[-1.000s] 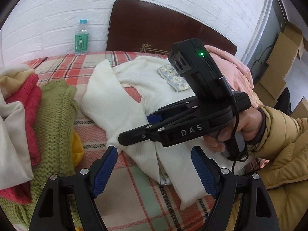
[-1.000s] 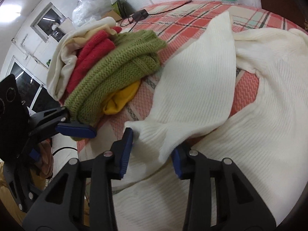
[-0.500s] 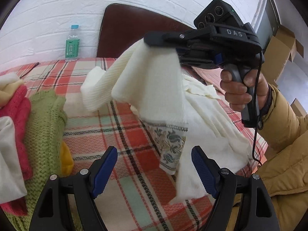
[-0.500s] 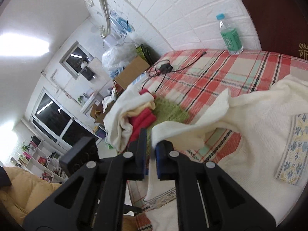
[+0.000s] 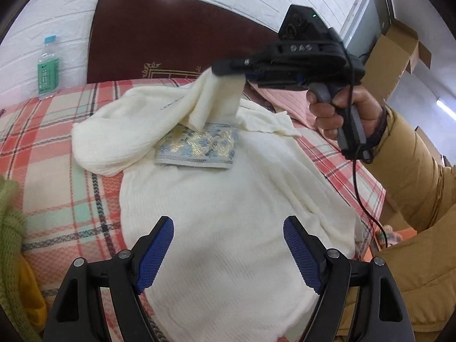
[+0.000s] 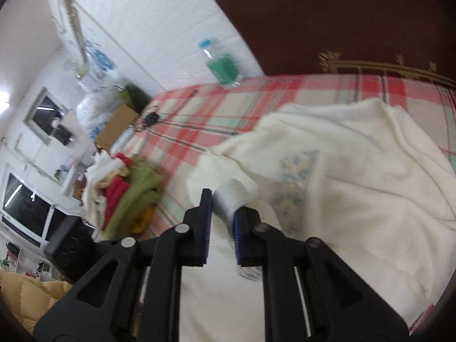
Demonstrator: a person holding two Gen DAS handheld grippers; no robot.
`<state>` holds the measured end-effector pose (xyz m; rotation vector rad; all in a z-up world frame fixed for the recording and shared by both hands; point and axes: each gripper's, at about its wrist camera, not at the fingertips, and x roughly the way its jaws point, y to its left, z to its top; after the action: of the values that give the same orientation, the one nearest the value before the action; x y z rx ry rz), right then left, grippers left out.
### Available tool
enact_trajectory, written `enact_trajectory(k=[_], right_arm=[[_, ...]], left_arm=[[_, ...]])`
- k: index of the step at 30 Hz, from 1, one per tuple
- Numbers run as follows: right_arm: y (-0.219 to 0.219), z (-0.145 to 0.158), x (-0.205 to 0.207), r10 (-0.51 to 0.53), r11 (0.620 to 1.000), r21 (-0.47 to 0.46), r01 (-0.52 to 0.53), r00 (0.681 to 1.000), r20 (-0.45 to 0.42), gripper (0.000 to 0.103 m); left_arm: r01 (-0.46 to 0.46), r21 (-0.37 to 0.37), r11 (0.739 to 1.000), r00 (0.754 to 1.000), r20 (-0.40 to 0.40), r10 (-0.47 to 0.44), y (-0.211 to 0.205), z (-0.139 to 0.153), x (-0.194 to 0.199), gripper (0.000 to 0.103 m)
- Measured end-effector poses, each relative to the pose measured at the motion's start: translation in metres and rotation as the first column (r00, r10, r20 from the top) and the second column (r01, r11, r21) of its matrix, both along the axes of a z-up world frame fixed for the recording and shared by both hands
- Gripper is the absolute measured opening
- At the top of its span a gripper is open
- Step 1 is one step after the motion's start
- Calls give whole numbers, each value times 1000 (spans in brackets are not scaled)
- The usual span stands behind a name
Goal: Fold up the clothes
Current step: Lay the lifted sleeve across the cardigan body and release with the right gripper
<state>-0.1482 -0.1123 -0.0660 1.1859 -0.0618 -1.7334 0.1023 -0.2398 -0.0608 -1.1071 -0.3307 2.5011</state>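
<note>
A cream ribbed knit sweater (image 5: 228, 199) is spread on the red plaid bedcover (image 5: 42, 148); its sleeve end (image 5: 216, 97) is pinched and held raised over the floral trim band (image 5: 196, 148) by the right gripper (image 6: 223, 219), while the left gripper (image 5: 228, 250) is held wide apart above the sweater's body, grasping nothing

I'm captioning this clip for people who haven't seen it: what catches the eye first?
The right gripper, held up before the dark headboard, pinches a sleeve of the cream sweater spread over the plaid bedspread. The left gripper hangs open over the sweater's body, and a floral patch shows near the sleeve.
</note>
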Motion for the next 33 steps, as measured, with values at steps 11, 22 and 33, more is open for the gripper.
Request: enact_trajectory(k=[11, 22, 33], right_arm=[[44, -63, 37, -103, 992, -64, 105, 994, 37, 80], [11, -74, 27, -65, 998, -23, 65, 997, -37, 14], [82, 16, -6, -60, 996, -76, 47, 980, -190, 10]], left_arm=[[-89, 33, 995, 994, 58, 87, -12, -7, -40, 81], [-141, 60, 988, 986, 100, 134, -17, -10, -69, 81], [-73, 35, 997, 991, 115, 69, 1, -10, -96, 81]])
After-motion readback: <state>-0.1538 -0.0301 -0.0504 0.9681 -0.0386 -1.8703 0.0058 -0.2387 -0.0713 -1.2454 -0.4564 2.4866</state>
